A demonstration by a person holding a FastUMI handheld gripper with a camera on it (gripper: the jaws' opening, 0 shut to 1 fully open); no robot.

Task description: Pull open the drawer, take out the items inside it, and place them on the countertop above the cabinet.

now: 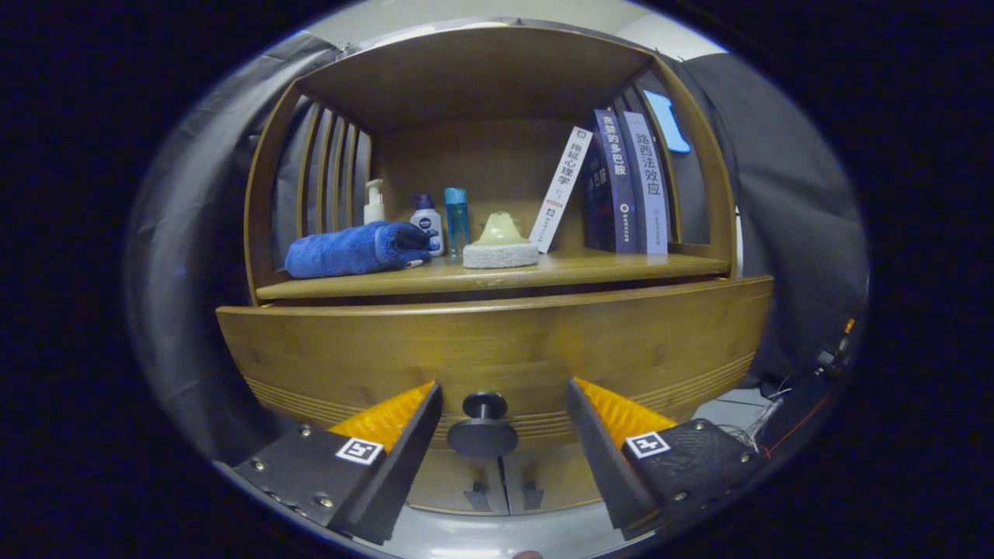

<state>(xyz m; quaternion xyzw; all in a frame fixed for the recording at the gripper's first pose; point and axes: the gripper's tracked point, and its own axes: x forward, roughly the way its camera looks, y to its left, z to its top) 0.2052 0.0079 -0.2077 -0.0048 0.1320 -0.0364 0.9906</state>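
Note:
A wooden cabinet stands straight ahead with its drawer front facing me. The drawer looks pulled out slightly, with a dark gap under the countertop. Its round dark knob sits between my fingers, which stand apart on either side of it without touching. My gripper is open. What lies inside the drawer is hidden behind its front.
On the countertop lie a rolled blue towel, three small bottles, a pale green sponge holder and several books, one leaning. A wooden shelf roof and slatted sides enclose the countertop. Cables lie on the floor to the right.

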